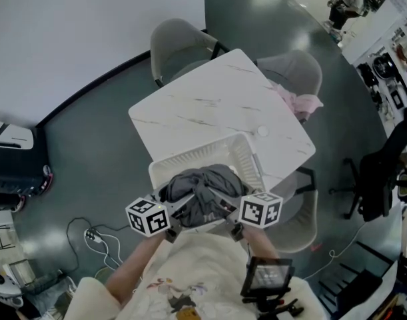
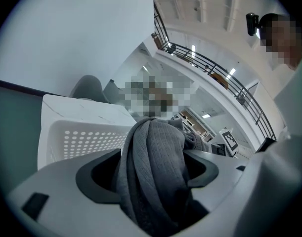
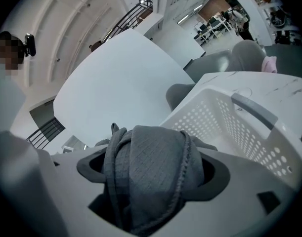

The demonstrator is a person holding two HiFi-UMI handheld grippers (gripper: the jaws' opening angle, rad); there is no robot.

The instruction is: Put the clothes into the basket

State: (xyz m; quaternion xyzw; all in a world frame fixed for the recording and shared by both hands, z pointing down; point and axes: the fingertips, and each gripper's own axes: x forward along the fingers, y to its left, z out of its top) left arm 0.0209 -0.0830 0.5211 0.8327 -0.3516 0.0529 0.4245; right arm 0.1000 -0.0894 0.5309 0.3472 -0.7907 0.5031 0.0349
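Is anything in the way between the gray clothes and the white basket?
Nothing I can see. The left tool and right tool both clamp the gray clothes right over the open basket, with no lid or other thing between.

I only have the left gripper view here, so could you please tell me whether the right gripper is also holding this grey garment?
Observer: Yes, the right gripper is shut on the same grey garment.
Operator: Where is it relative to the basket?
Observer: In the head view it is above the white basket's near end, held between the left gripper and the right.
Operator: Are any clothes outside the basket?
Observer: A pink garment lies on a grey chair beyond the table.
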